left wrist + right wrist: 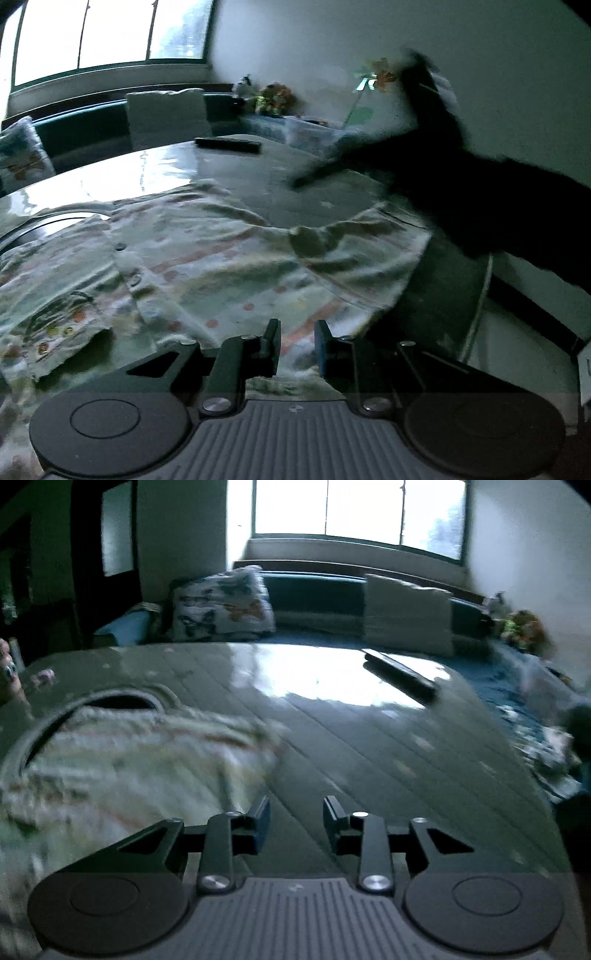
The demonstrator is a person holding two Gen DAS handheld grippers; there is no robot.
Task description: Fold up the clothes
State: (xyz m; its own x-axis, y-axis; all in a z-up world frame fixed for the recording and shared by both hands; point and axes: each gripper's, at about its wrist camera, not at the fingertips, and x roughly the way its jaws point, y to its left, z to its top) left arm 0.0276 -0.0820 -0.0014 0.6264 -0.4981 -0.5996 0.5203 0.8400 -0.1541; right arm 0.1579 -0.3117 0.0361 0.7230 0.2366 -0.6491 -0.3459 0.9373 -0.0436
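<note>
The patterned shirt (192, 258) lay spread on the table (314, 192) ahead of the left hand-held gripper (297, 345), narrowly parted over its hem. The right hand-held gripper (297, 821) stood parted, empty, cloth to its left.

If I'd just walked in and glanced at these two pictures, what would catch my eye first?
Probably the pale patterned garment spread rumpled over the near side of the shiny dark table. Then the bright window at the back, glaring off the tabletop beside a flat dark remote-like bar. The left gripper sits low over the cloth, while the right gripper hangs empty over bare table.
</note>
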